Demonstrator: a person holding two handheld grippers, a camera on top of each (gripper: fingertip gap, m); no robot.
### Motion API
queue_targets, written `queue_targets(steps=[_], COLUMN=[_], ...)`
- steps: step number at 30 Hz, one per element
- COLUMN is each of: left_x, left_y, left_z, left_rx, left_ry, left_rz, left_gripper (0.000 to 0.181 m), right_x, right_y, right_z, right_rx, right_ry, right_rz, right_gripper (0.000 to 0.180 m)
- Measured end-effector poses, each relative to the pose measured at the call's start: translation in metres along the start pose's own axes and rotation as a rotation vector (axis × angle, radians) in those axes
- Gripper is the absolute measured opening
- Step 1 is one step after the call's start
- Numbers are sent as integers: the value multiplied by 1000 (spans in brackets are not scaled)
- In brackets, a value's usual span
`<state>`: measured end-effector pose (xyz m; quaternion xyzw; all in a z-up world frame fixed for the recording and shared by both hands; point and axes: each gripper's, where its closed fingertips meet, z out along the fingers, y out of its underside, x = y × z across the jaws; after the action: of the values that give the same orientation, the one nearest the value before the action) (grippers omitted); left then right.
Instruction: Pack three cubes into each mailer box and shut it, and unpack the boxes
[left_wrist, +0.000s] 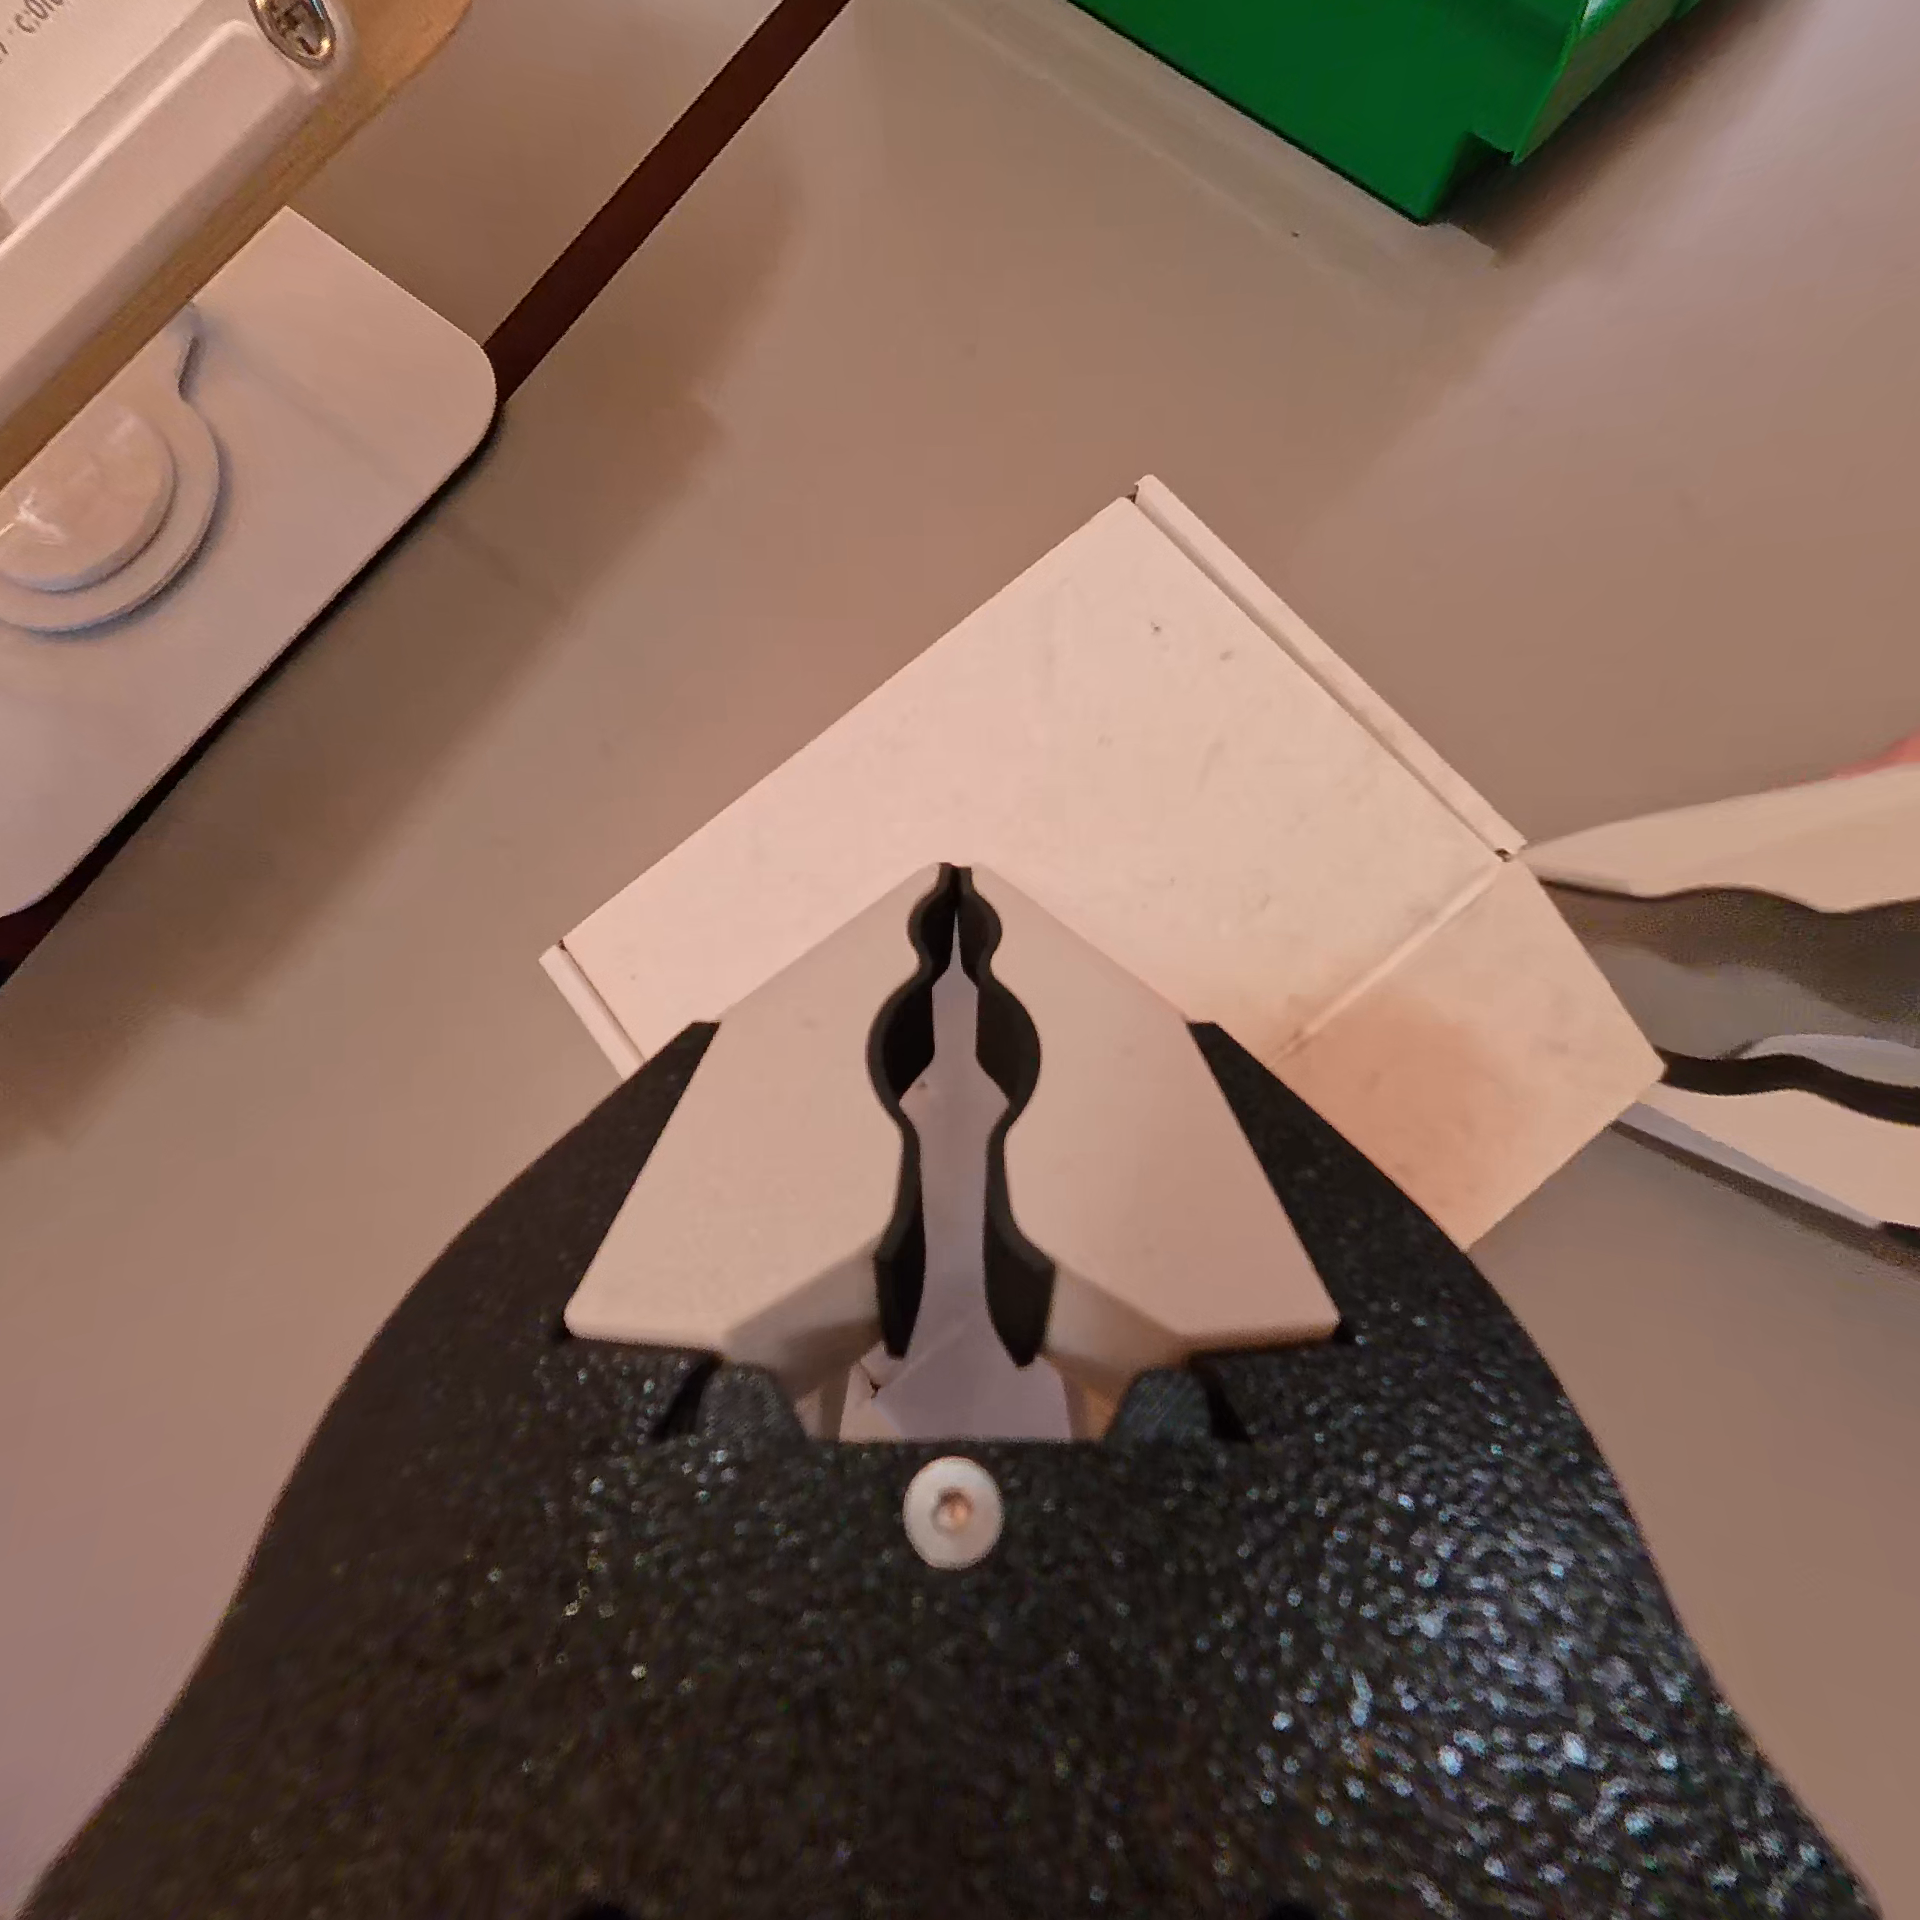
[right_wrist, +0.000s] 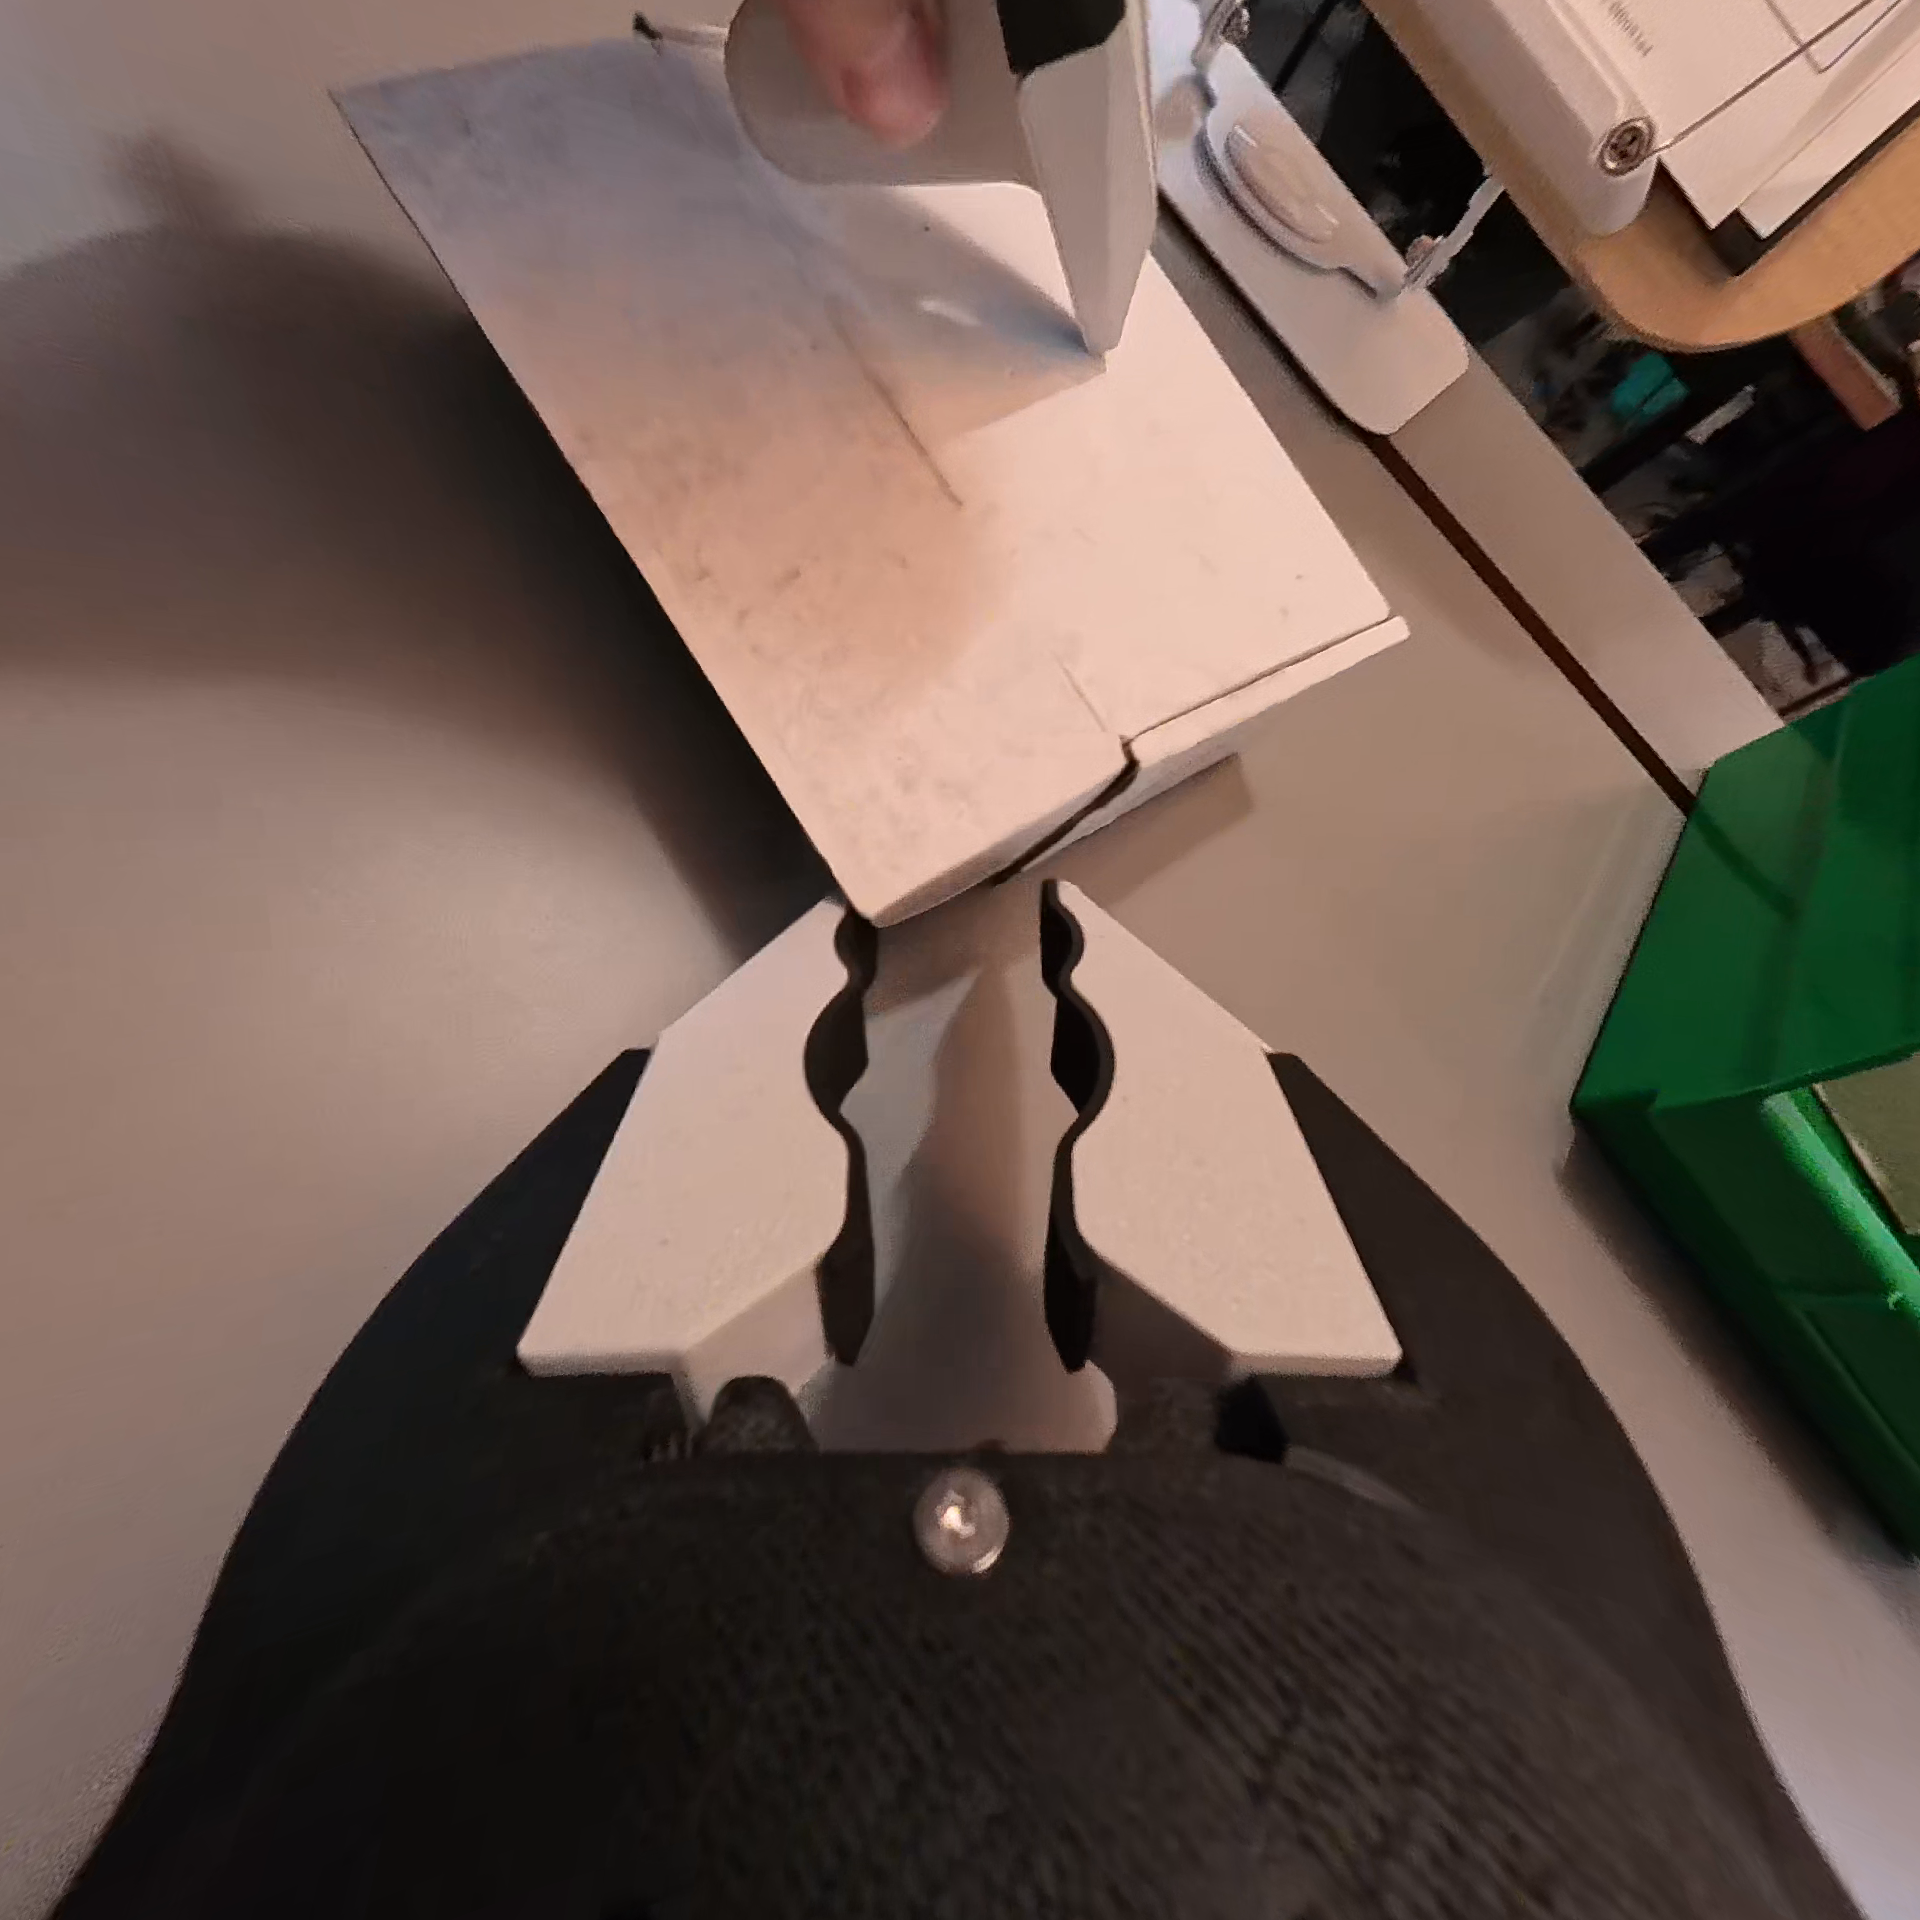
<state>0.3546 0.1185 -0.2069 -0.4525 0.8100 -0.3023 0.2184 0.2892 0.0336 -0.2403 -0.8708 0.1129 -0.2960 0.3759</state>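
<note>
So I'm working on the white mailer box (left_wrist: 1091, 831) sitting on the grey table (left_wrist: 935, 364), lid down flat on top. My left gripper (left_wrist: 956, 883) is pressing its tips down onto the lid, fingers pinched together with basically no gap at the tips, and nothing's caught between them as far as I can see. My right gripper (right_wrist: 951, 904) is coming at the box's near corner with its fingers parted a fair bit. The left fingertip (right_wrist: 857, 935) is right up against the edge of the front flap (right_wrist: 935, 727), the other one sitting just off to the side under the box's side wall. It's not clamping anything. That flap is looking slightly lifted, with a dark slit showing where it meets the side.

In the right wrist view I'm seeing my left gripper (right_wrist: 1091, 312) poking down onto the far part of the lid. A green bin (right_wrist: 1766, 1039) is sitting off to the right, well apart from the box. Can't see any cubes from here.
</note>
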Motion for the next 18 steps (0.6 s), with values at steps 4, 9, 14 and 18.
queue_targets(steps=[4,9,14,18], left_x=[0,0,0,0], left_y=[0,0,0,-1], left_z=[0,0,0,0], left_rx=[14,23,13,19], left_ry=[1,0,2,41], left_rz=[-14,-26,-34,-59], left_gripper=[0,0,0,0], right_x=[7,25,62,59], right_y=[3,-32,-56,-74], right_z=[-17,-38,-13,7], right_rx=[31,279,310,277], right_ry=[-96,-271,-144,-122], right_rz=[100,434,443,212], right_gripper=[48,64,65,47])
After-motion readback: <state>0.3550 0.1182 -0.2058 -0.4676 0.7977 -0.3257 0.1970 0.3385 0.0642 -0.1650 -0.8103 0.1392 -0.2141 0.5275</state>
